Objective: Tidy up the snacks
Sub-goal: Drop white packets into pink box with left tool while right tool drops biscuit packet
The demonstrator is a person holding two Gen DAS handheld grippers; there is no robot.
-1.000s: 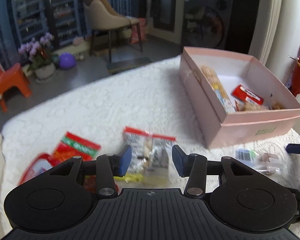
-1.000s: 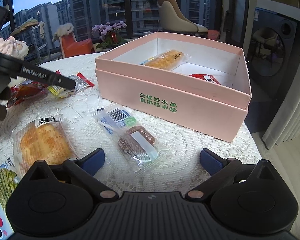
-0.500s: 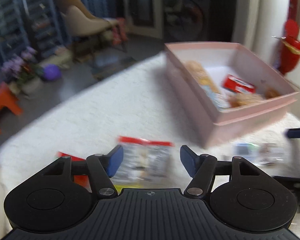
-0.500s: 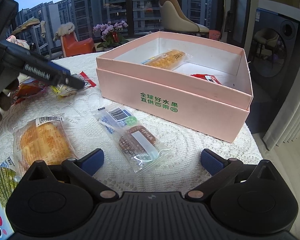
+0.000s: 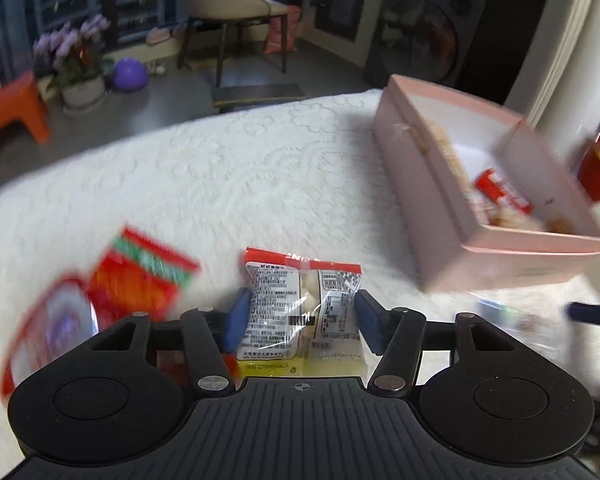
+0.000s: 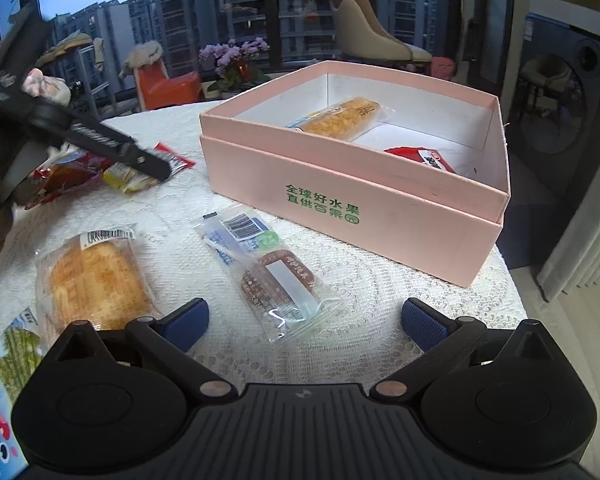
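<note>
A pink box [image 6: 380,196] stands on the white lace table and holds a long yellow cake pack [image 6: 340,118] and a red pack [image 6: 424,158]; the box also shows in the left wrist view [image 5: 452,200]. My left gripper [image 5: 300,322] is open, its blue pads on either side of a clear snack packet with a red top [image 5: 300,304] lying on the cloth. In the right wrist view the left gripper's finger [image 6: 112,146] reaches over that packet's spot. My right gripper [image 6: 304,320] is wide open and empty, just behind a clear packet with a brown cake [image 6: 268,272].
A bread pack [image 6: 96,280] lies left of the right gripper, and a blue-green bag [image 6: 4,376] sits at the lower left. Red snack bags [image 5: 140,276] lie left of the left gripper. The table edge drops off at the right beyond the box.
My left gripper has opened wider and moved forward and down, so its pads now sit either side of the red-topped packet. The right gripper has stayed still.
</note>
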